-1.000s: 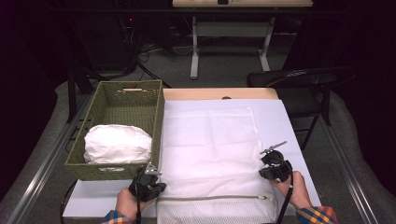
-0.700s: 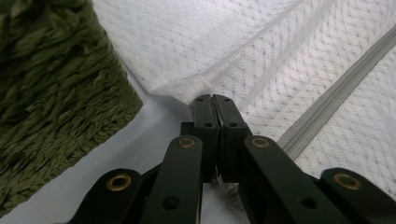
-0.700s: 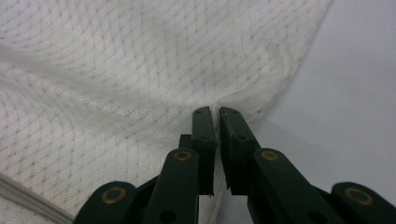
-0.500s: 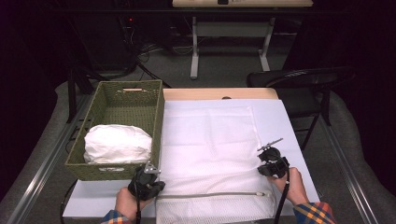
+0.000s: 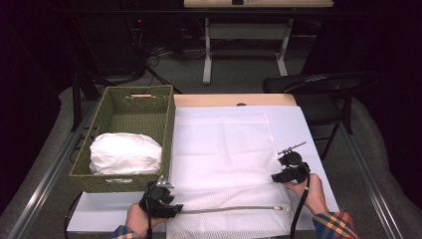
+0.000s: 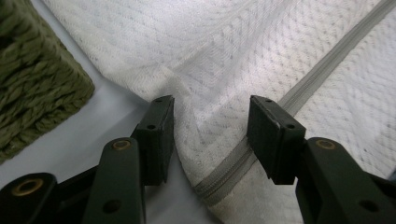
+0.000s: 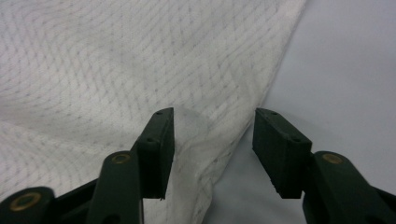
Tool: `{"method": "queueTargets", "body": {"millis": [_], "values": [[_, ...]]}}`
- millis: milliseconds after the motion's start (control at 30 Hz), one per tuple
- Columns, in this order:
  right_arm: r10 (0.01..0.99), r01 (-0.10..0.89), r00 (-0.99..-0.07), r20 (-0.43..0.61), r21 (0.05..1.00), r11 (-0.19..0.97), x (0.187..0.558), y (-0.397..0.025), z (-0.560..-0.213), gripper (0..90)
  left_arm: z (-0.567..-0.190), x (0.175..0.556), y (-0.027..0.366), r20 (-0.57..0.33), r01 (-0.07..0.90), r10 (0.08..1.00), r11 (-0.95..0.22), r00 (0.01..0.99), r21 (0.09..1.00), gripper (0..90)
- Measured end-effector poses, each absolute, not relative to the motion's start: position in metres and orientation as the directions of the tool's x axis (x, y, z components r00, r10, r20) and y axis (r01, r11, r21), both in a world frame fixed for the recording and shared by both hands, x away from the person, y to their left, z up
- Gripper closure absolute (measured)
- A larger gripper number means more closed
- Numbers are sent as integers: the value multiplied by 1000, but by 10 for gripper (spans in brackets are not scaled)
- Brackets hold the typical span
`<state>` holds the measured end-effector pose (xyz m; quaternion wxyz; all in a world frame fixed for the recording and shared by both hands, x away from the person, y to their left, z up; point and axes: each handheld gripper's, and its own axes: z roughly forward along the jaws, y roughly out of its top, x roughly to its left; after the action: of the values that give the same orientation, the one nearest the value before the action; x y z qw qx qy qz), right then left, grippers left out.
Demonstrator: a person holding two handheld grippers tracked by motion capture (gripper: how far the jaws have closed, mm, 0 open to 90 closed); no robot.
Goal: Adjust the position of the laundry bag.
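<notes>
Right gripper pulled nearer, mesh bag edge

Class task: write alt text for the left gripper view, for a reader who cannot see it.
The open hand-held gripper straddles the corner of a white mesh laundry bag where its grey zipper ends. A green woven basket sits at the left on the pale table.

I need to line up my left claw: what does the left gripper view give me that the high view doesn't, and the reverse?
Left gripper view: close up, the left claw stands open around the end of the zipper at the mesh bag's edge. High view: the white bundle inside the basket, the right claw at the bag's right edge, and a chair. Both: mesh bag, zipper, basket.
</notes>
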<state>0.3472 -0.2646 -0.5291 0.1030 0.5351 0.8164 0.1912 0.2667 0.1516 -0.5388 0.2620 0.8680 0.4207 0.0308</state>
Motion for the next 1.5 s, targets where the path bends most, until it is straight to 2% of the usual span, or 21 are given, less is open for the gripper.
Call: {"method": "queueTargets", "body": {"millis": [33,67,100,133,233,267,300,333,400,533,833,1067,1100,1133,1167,1200,1267,1300,1333,1433,1500], "values": [[913,835,-406,34,419,356,349,-264,-530,503,-539,267,151,-170,713,745,-506,645,485,558],[913,838,-406,32,412,358,354,-265,-533,552,-539,267,151,-164,709,745,-508,647,489,619],[913,838,-406,32,412,358,354,-265,-533,552,-539,268,150,-156,703,743,-514,651,491,619],[913,835,-407,25,417,360,356,-265,-533,602,-540,268,148,-138,690,735,-530,663,493,677],[914,834,-404,23,419,358,358,-265,-533,655,-540,269,148,-143,686,729,-532,669,495,746],[912,831,-409,22,421,363,358,-265,-533,687,-540,269,148,-141,683,725,-538,674,495,771],[908,830,-418,38,423,364,360,-265,-533,801,-541,271,148,-152,685,726,-529,671,501,817],[905,831,-422,60,425,359,360,-263,-533,848,-541,271,148,-152,685,726,-529,671,501,839],[895,823,-443,56,422,381,362,-260,-533,872,-540,273,147,-159,685,724,-525,671,505,859],[896,826,-439,70,425,372,366,-261,-533,877,-543,279,142,-225,704,719,-481,658,523,865],[919,844,-384,85,436,312,373,-276,-533,878,-541,285,133,-183,687,734,-476,654,549,869],[888,837,-445,115,408,366,373,-264,-531,877,-541,278,139,-167,692,732,-506,660,515,869],[878,834,-463,124,397,384,372,-262,-529,841,-540,272,138,-152,684,728,-520,668,512,841],[878,834,-463,124,397,384,372,-262,-529,841,-540,272,138,-152,684,728,-520,668,512,762],[879,838,-458,130,393,379,372,-261,-529,750,-538,270,139,-155,684,727,-520,669,512,762],[878,839,-455,152,404,365,373,-263,-529,607,-537,266,140,-174,687,723,-511,668,517,599],[878,833,-449,167,432,345,374,-266,-529,536,-533,258,144,-192,696,728,-492,659,523,452],[878,833,-449,167,432,345,374,-266,-529,536,-533,258,144,-192,696,728,-492,659,523,437],[887,839,-436,154,426,338,376,-267,-531,414,-532,258,147,-196,700,731,-485,653,525,431],[905,846,-407,124,426,322,379,-267,-533,368,-538,265,150,-206,733,762,-453,614,507,442],[906,843,-402,130,437,312,382,-268,-532,387,-540,267,149,-216,739,764,-444,608,508,500]]}}
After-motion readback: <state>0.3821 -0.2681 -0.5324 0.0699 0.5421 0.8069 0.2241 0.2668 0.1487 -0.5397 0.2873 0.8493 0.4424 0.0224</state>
